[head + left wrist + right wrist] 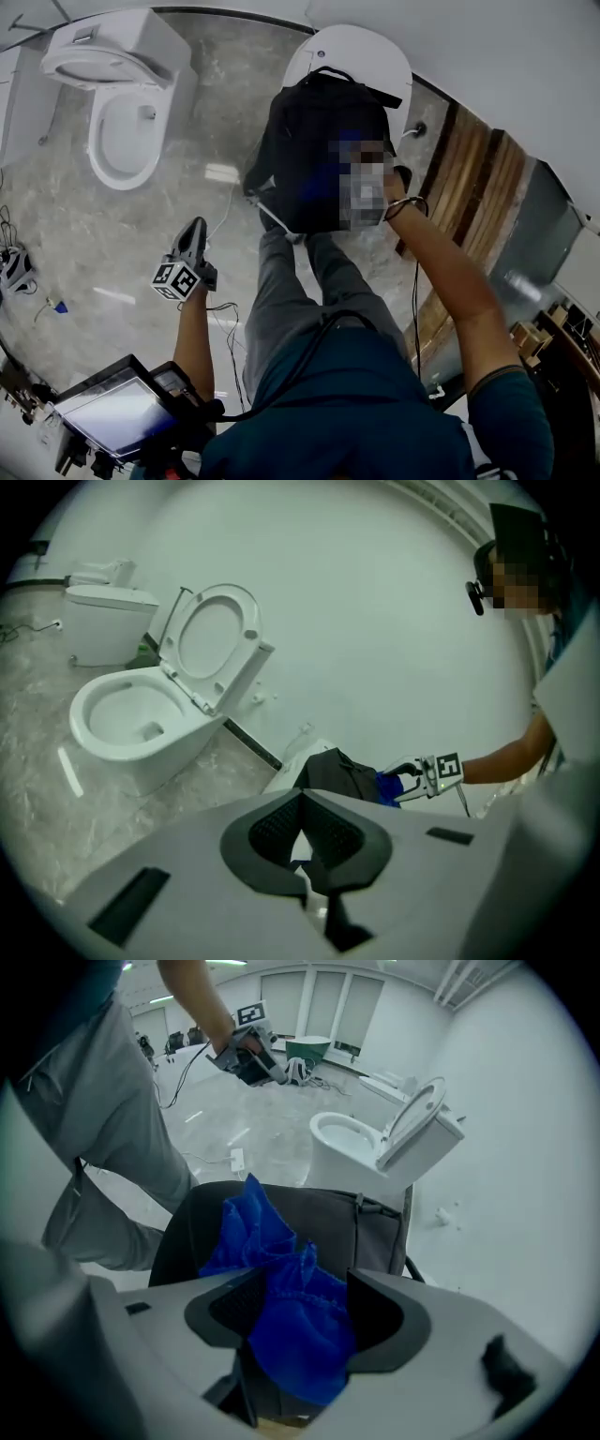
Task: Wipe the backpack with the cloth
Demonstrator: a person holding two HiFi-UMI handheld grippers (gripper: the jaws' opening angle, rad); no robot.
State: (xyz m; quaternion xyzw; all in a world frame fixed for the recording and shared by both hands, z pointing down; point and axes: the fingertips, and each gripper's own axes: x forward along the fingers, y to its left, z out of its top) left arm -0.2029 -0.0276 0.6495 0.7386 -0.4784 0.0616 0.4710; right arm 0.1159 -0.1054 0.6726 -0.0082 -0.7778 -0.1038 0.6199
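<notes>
The black backpack (300,150) rests on a closed white toilet lid (366,47) against the wall. In the right gripper view its top (366,1227) lies just below my right gripper (300,1288). That gripper's jaws stand wide apart, and the bunched blue cloth (281,1316) lies loosely between them and spills onto the bag. From the left gripper view the right gripper (408,771) sits on the backpack (333,771) with the cloth (387,787) under it. My left gripper (195,225) hangs over the floor, left of the bag, shut (302,803) on nothing.
A second toilet (122,103) with its lid up stands at the left. Cables (225,309) trail over the marble floor. The person's grey-trousered legs (281,300) stand before the backpack. A screen device (117,412) is at the lower left, wooden panels (478,187) at the right.
</notes>
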